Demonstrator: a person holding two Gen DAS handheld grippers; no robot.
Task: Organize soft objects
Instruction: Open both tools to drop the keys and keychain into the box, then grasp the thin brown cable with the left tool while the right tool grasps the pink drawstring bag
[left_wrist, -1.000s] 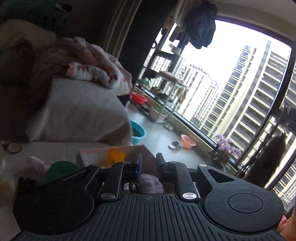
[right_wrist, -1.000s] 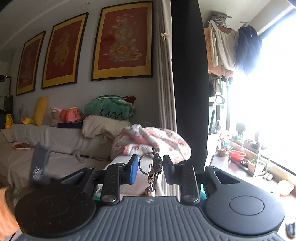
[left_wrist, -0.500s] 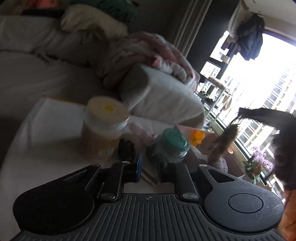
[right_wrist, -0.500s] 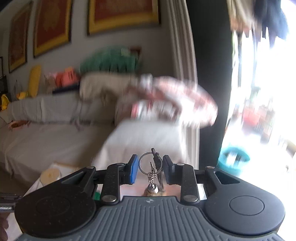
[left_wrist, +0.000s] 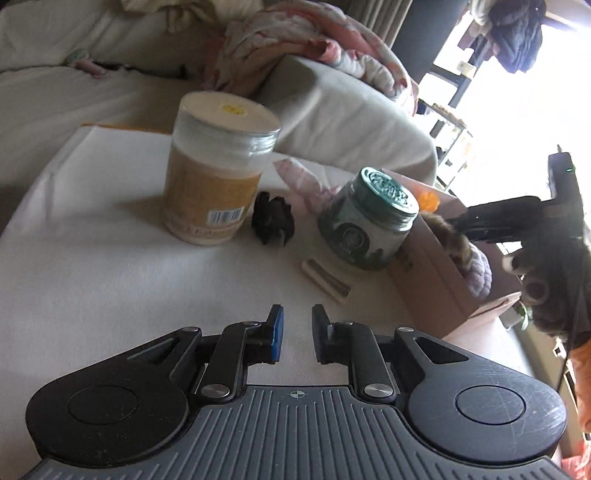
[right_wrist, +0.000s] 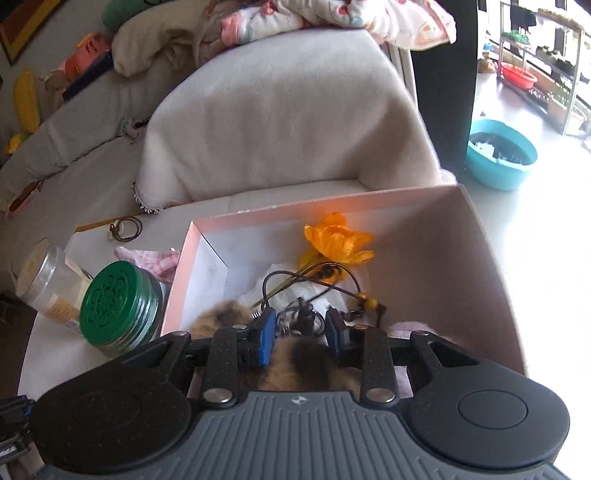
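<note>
Right claw (right_wrist: 300, 334) clamping metal keyring (right_wrist: 295, 317) above furry toy (right_wrist: 295, 363), pink cardboard box (right_wrist: 476, 258), left claw (left_wrist: 297, 334) parted

Black tongs (left_wrist: 294, 334), blue pads (left_wrist: 276, 333)

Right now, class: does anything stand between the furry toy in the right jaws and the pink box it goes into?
Nothing visible does. The right gripper holds the furry toy by its keyring, already over the open box, above the orange flower.
</note>
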